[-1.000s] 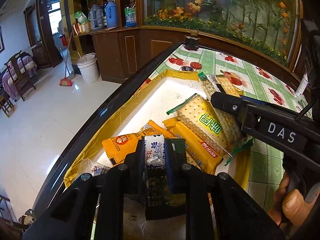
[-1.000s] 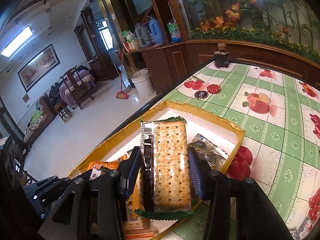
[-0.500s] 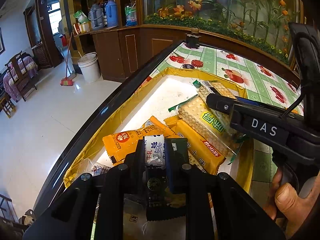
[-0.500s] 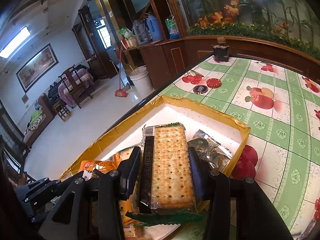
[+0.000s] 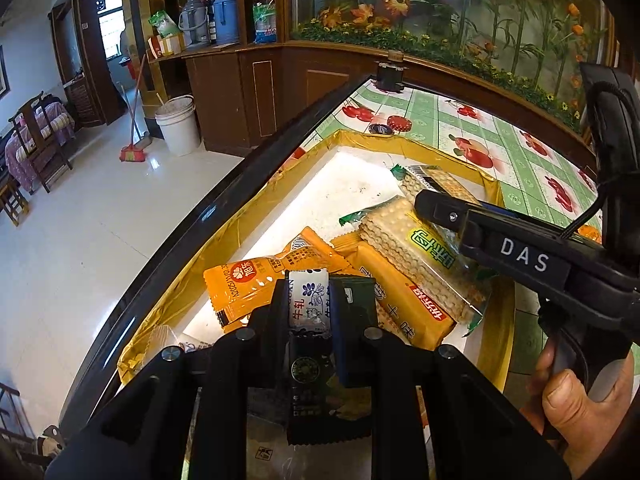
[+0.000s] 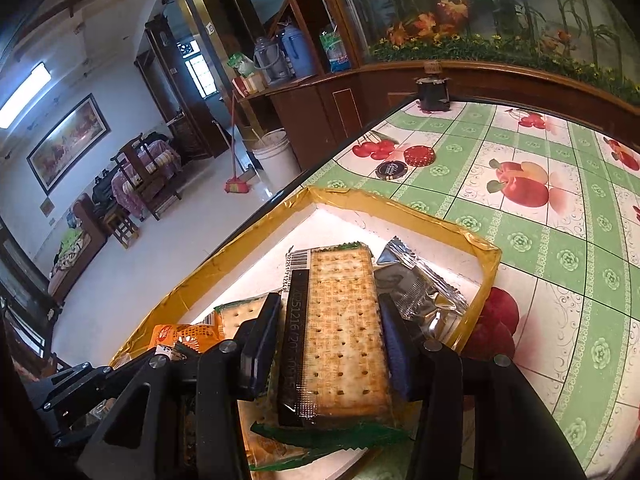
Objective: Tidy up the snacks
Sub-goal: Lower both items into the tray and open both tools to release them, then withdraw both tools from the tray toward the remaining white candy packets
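Right gripper (image 6: 328, 340) was clamped across the width of a cracker pack (image 6: 340, 328), held over the yellow-rimmed tray (image 6: 400, 204) near its right wall, above a silver wrapper (image 6: 420, 292). Left gripper (image 5: 310, 304) was pinched on a small blue-and-white candy (image 5: 308, 296) above the tray's near end, over the orange packets (image 5: 248, 284). The pack looked light but brittle; its film was likely slippery. Gripping the long edges seemed best, lightly, lest the crackers snap. The candy looked firm enough for a narrow pinch.
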`<state>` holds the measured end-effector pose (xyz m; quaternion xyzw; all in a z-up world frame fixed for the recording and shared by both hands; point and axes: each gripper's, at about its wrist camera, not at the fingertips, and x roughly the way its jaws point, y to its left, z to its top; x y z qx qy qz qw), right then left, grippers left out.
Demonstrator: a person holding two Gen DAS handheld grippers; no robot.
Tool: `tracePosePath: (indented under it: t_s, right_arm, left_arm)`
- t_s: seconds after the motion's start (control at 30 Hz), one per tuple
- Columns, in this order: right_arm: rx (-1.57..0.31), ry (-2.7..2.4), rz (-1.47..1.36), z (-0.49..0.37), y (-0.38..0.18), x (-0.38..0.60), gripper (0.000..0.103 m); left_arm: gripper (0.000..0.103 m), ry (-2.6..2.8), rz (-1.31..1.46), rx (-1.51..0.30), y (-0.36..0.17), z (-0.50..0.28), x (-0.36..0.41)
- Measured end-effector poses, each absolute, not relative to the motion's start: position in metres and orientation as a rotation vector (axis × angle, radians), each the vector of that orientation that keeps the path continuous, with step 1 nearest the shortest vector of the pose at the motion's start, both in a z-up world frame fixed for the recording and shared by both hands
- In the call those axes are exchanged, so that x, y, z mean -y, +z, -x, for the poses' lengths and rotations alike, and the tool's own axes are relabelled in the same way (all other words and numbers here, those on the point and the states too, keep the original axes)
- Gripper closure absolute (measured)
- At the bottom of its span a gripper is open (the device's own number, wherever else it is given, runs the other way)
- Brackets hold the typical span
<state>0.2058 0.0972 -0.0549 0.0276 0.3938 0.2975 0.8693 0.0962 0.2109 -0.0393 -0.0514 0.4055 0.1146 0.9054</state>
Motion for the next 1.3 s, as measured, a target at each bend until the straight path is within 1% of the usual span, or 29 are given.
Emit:
tracePosePath:
  t_s: [0.13,0.2,0.27,0.33,0.37,0.47,0.5,0.53,0.6,0.63,0.67,0.77,0.97,1.1,1.3]
  right_arm:
    - [-0.808,0.616,-0.072,-0.204,-0.049,-0.093,0.050]
    - [-0.800,0.608,-0.084,-0.203,-0.045,-0.088,0.038]
    - [-0.785,0.605,-0.098,-0.200,-0.040,-0.082,0.033]
    - [-0.776,0.603,-0.111,-0.198,-0.035,-0.077,0.032]
    - [-0.773,0.602,-0.121,-0.195,-0.033,-0.073,0.030]
    - [-0.751,0.606,-0.172,-0.186,-0.024,-0.060,0.016]
    - [-0.739,0.609,-0.191,-0.182,-0.020,-0.056,0.014]
    - [-0.725,0.613,-0.211,-0.177,-0.016,-0.051,0.013]
    - [-0.706,0.617,-0.236,-0.169,-0.008,-0.043,0.011]
    - [-0.696,0.615,-0.247,-0.164,-0.004,-0.039,0.010]
    - [-0.689,0.614,-0.253,-0.161,-0.001,-0.037,0.009]
    - [-0.666,0.612,-0.281,-0.147,0.007,-0.025,0.007]
    - [-0.622,0.570,-0.356,-0.119,0.016,0.008,0.006]
    - [-0.569,0.484,-0.443,-0.099,0.020,0.044,0.005]
    - [-0.571,0.363,-0.616,-0.080,0.014,0.105,0.004]
  left_arm:
    - [0.086,0.243,0.109,-0.843,-0.039,-0.097,-0.210]
    - [0.086,0.243,0.121,-0.843,-0.038,-0.096,-0.211]
    - [0.086,0.241,0.132,-0.843,-0.037,-0.094,-0.213]
    - [0.086,0.246,0.141,-0.844,-0.036,-0.093,-0.213]
    - [0.086,0.246,0.154,-0.844,-0.034,-0.091,-0.214]
    - [0.084,0.253,0.191,-0.823,-0.029,-0.085,-0.215]
    - [0.083,0.257,0.203,-0.807,-0.026,-0.081,-0.215]
    - [0.080,0.260,0.209,-0.792,-0.023,-0.078,-0.214]
    - [0.068,0.268,0.222,-0.761,-0.015,-0.070,-0.211]
    - [0.057,0.266,0.230,-0.744,-0.011,-0.067,-0.209]
    - [0.051,0.256,0.237,-0.729,-0.007,-0.064,-0.205]
    - [0.051,0.233,0.234,-0.698,0.003,-0.057,-0.192]
    - [0.051,0.172,0.246,-0.697,0.010,-0.044,-0.155]
    - [0.051,0.111,0.316,-0.697,0.003,-0.028,-0.125]
    - [0.051,0.001,0.265,-0.730,0.004,-0.020,-0.072]
